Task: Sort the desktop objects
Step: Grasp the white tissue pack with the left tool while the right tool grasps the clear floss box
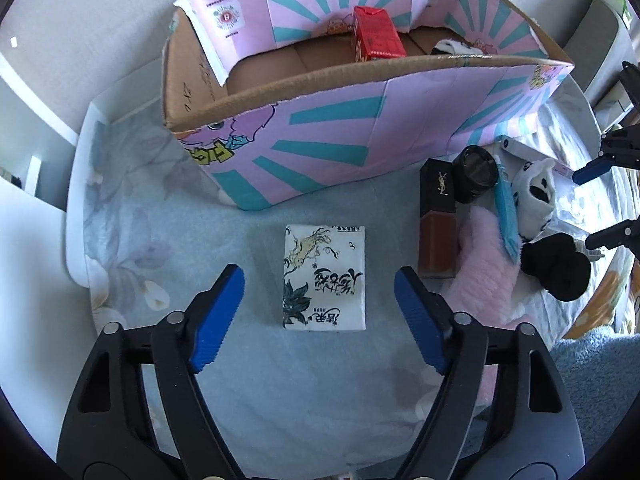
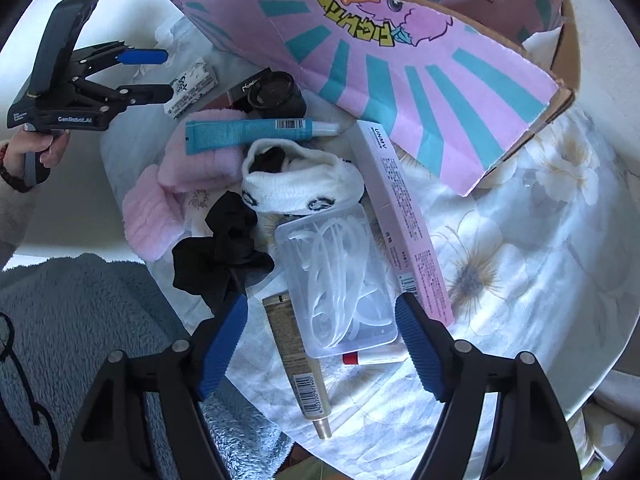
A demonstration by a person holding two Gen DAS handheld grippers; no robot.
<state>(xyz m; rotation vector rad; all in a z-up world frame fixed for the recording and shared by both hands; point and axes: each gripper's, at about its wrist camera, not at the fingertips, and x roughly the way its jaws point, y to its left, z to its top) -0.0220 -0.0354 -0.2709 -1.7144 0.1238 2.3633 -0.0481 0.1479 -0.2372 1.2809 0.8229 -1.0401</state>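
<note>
The left gripper [image 1: 319,312] hangs over the tissue pack [image 1: 325,277], fingers spread wide on either side of it and not touching. The pack lies flat on the cloth-covered surface [image 1: 132,240] at centre frame, below the pink cardboard box [image 1: 360,136].

To grasp well, lower the gripper squarely, keep the pack centred between the fingers, and close across its short sides; the soft wrap will likely compress, so close gently.

The right gripper [image 2: 322,340] points downward with fingers wide, straddling the clear plastic case [image 2: 340,276] at lower centre without contact. The gold tube [image 2: 296,364] lies beside the case on its left; avoid catching it.
</note>
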